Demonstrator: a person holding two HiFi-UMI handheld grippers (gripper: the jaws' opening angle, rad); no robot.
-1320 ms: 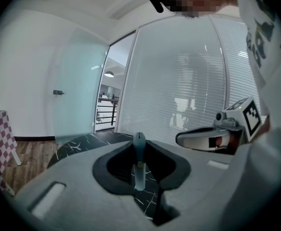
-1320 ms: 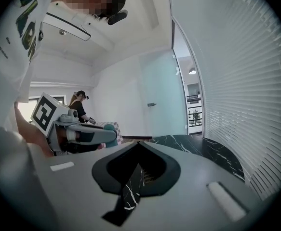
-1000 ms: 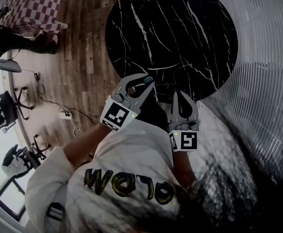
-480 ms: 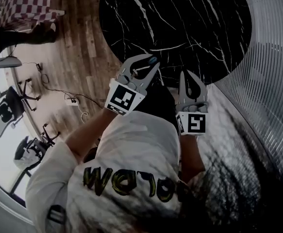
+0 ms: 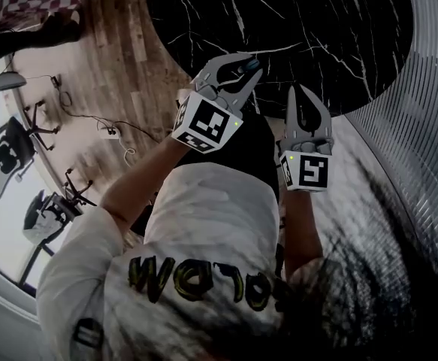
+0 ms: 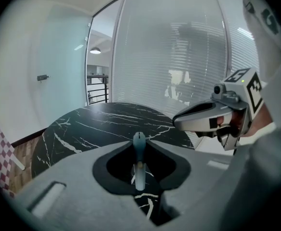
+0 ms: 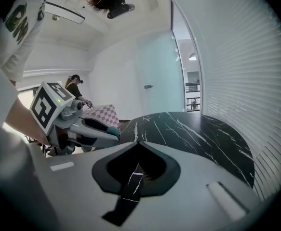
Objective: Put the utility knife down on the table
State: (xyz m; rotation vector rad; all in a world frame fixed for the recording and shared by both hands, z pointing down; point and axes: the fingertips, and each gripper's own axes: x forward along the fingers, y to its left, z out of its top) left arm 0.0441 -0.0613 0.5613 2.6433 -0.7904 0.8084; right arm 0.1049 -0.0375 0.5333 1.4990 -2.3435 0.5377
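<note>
This looks like an office. There are rolling chairs (image 5: 1,164), glass walls (image 6: 58,66) with blinds (image 6: 179,47), and a round black table (image 5: 316,21) on a wood floor (image 5: 121,74).

The slim utility knife (image 6: 139,160), teal at its front end and paler grey-blue behind, is held on edge between the jaws of the left gripper (image 6: 139,137). Its end reaches just past the fingertips. The round black marble table (image 6: 97,124) with white veins lies ahead of these jaws and below them, apart from the knife.
</note>
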